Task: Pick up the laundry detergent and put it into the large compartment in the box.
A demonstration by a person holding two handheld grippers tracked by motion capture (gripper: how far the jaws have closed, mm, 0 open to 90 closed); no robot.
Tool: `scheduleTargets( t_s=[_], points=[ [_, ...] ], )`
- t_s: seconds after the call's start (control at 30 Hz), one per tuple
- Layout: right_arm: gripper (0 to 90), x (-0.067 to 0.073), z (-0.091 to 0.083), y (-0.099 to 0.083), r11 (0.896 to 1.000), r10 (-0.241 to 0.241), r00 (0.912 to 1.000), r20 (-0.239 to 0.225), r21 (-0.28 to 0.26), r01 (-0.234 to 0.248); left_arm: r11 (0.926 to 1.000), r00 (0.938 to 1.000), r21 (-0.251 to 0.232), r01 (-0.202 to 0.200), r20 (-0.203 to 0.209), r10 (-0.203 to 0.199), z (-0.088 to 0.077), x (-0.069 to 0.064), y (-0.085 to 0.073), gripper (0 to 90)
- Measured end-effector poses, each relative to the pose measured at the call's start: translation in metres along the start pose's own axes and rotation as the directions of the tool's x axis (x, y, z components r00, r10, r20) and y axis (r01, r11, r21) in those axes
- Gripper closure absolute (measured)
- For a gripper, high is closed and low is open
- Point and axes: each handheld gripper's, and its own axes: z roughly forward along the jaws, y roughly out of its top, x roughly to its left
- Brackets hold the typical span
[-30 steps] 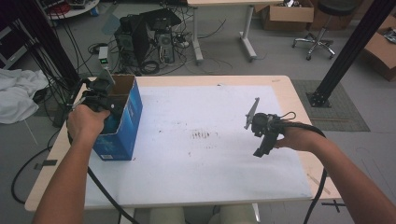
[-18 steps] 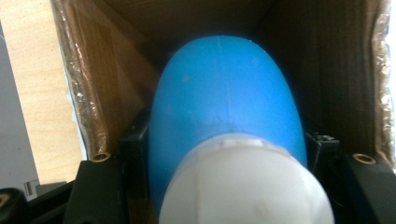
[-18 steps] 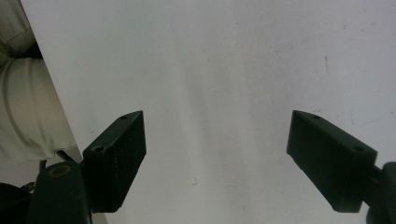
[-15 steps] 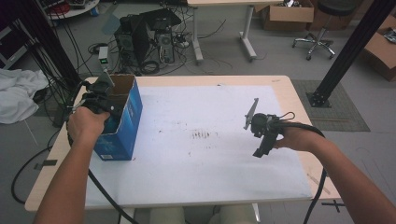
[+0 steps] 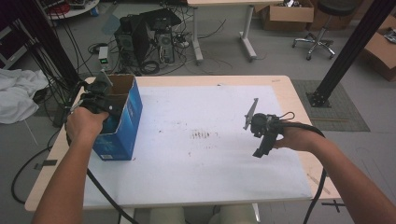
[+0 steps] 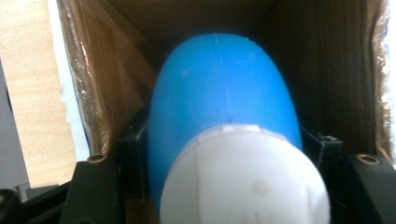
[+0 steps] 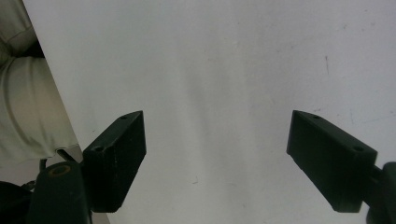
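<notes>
Two claws, one job in hand: setting the blue bottle (image 6: 224, 93) down inside the blue cardboard box (image 5: 125, 122) at the left edge of the bench (image 5: 201, 182).

Nearest, leaving the right claw (image 7: 217, 128) as it is, with jaws spread wide, gripping nothing, and hovering over bare white bench well apart from the box. Not bringing it across.

Farther out, working with the left claw (image 6: 224, 140), which is reaching down into the box mouth with the bottle's white cap toward the camera and its blue body pointing into the dark of the box. Having just been easing its jaws apart, with the bottle between them and the pads lying against its flanks as far as can be made out.

Carrying that opening on slowly and evenly, by the look of things, so that neither pad is dragging the rounded body sideways. Holding the left hand (image 5: 84, 122) steady over the box while letting go. Not tilting or swinging toward the cardboard walls close on either side. Waiting until both pads are standing clear of the blue body before lifting, then rising straight up through the opening, minding the cardboard rim and the trailing cable.

Deepest in, not being able to tell whether the bottle's far end is resting on the box floor, so releasing gently rather than all at once.
</notes>
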Motion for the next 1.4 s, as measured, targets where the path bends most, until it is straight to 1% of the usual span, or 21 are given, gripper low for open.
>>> scheduleTargets(
  t_s=[0.2, 0.27, 0.33, 0.53, 0.73, 0.77, 0.93, 1.0, 1.03, 1.13, 1.17, 1.27, 1.4],
  points=[
    [19.7, 0.001, -0.001, 0.0, 1.0, -0.002, 1.0, 0.0, -0.002, 0.002, 0.9999, 1.0, -0.011, 0.001, 0.007, -0.001, -0.002, 0.0, 0.0, 34.8],
    [19.7, 0.002, -0.001, 0.0, 1.0, -0.003, 1.0, 0.0, 0.002, 0.003, 1.0, 0.9998, -0.008, 0.002, 0.019, -0.002, -0.004, 0.001, 0.0, 33.2],
    [19.7, 0.002, -0.001, 0.0, 1.0, -0.004, 1.0, -0.001, 0.004, 0.004, 0.9999, 0.9997, -0.01, 0.003, 0.023, -0.003, -0.005, 0.001, 0.0, 32.3],
    [19.7, 0.002, -0.002, 0.0, 1.0, -0.004, 1.0, -0.002, -0.002, 0.004, 0.9999, 0.9998, -0.01, 0.002, 0.021, -0.001, -0.007, 0.0, -0.001, 31.8],
    [19.7, 0.003, -0.002, 0.0, 1.0, -0.005, 1.0, 0.0, -0.003, 0.005, 0.9996, 0.9998, -0.026, 0.006, 0.017, -0.006, -0.013, 0.0, 0.0, 31.7],
    [19.7, 0.003, -0.002, -0.001, 1.0, -0.005, 1.0, -0.001, -0.003, 0.005, 0.9997, 0.9999, -0.026, 0.0, 0.016, 0.001, -0.015, 0.0, 0.0, 31.2],
    [19.7, 0.004, -0.003, -0.001, 1.0, -0.006, 1.0, 0.002, -0.006, 0.006, 0.9988, 1.0, -0.049, 0.003, 0.0, -0.003, -0.029, 0.003, 0.002, 30.3],
    [19.7, 0.004, -0.003, -0.001, 1.0, -0.004, 1.0, 0.004, -0.012, 0.004, 0.9987, 1.0, -0.05, 0.001, -0.001, -0.001, -0.031, 0.004, 0.002, 30.2],
    [19.7, 0.004, -0.004, -0.002, 1.0, -0.005, 1.0, 0.003, -0.008, 0.005, 0.9983, 1.0, -0.059, 0.006, -0.001, -0.006, -0.036, 0.006, 0.002, 30.0],
    [19.7, 0.005, -0.003, -0.002, 1.0, -0.003, 1.0, 0.003, -0.008, 0.003, 0.998, 1.0, -0.063, 0.003, -0.003, -0.003, -0.04, 0.007, 0.003, 30.0],
    [19.7, 0.005, -0.004, -0.002, 1.0, -0.003, 1.0, 0.003, -0.008, 0.003, 0.9974, 1.0, -0.073, 0.0, -0.004, -0.001, -0.045, 0.007, 0.002, 29.9],
    [19.7, 0.005, -0.004, -0.002, 1.0, -0.004, 1.0, 0.006, -0.008, 0.004, 0.9969, 1.0, -0.079, 0.004, -0.002, -0.004, -0.049, 0.008, 0.002, 29.2],
    [19.7, 0.006, -0.005, -0.002, 1.0, -0.003, 1.0, 0.008, -0.007, 0.003, 0.9956, 0.9999, -0.094, -0.003, 0.011, 0.004, -0.056, 0.008, 0.002, 28.4]
  ],
)
